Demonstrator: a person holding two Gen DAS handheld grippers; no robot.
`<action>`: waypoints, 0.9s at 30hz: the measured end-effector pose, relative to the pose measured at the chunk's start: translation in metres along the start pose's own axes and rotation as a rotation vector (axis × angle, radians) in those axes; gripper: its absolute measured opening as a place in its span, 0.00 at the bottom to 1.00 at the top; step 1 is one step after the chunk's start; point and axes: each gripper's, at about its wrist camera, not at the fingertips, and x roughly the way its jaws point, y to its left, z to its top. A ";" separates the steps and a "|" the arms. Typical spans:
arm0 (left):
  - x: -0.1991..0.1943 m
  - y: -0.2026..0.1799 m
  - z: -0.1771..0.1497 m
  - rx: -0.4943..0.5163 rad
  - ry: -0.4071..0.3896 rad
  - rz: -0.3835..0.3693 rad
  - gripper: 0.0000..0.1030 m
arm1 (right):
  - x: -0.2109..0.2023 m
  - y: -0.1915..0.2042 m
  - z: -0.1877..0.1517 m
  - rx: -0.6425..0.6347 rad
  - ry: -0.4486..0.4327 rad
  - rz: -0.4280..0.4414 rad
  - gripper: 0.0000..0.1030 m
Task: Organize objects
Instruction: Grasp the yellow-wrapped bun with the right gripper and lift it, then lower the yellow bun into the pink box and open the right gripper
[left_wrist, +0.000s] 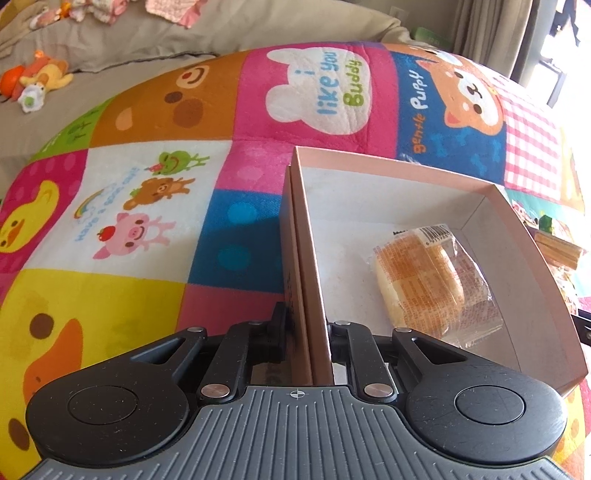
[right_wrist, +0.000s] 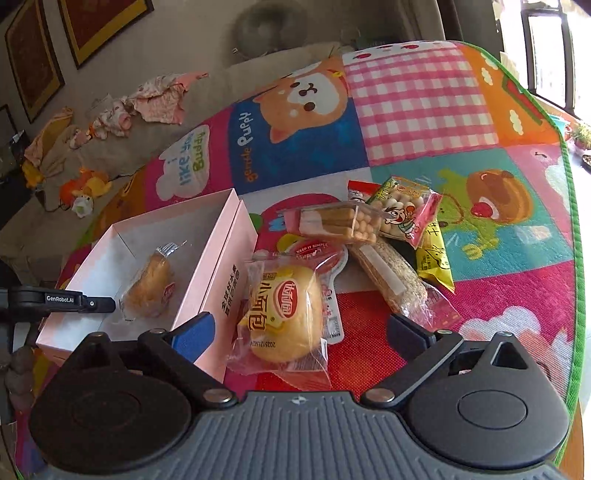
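A pink open box (left_wrist: 491, 192) lies on the colourful play mat, with one wrapped bun (left_wrist: 436, 280) inside. My left gripper (left_wrist: 308, 332) is shut on the box's left wall. In the right wrist view the box (right_wrist: 218, 258) is at the left, the bun (right_wrist: 151, 288) in it, and the left gripper (right_wrist: 99, 304) reaches in from the left edge. My right gripper (right_wrist: 299, 332) is open, its fingers on either side of a second wrapped bun (right_wrist: 284, 314) that lies on the mat beside the box.
A pile of snack packs lies beyond the bun: a clear tray of biscuit sticks (right_wrist: 336, 221), a cartoon bag (right_wrist: 406, 210), a yellow packet (right_wrist: 436, 254), a grain bar (right_wrist: 391, 280). Soft toys (right_wrist: 85, 192) and clothes (right_wrist: 159, 96) lie on the grey bedding at the far left.
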 end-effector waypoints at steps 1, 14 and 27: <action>-0.001 0.000 -0.001 0.003 -0.006 0.004 0.16 | 0.009 0.003 0.003 -0.009 0.011 -0.002 0.86; 0.003 -0.003 0.000 -0.022 -0.032 0.007 0.13 | -0.032 0.004 -0.019 -0.125 0.115 -0.030 0.51; 0.005 -0.002 -0.002 -0.049 -0.037 0.011 0.12 | -0.120 0.036 -0.076 -0.120 0.188 0.121 0.51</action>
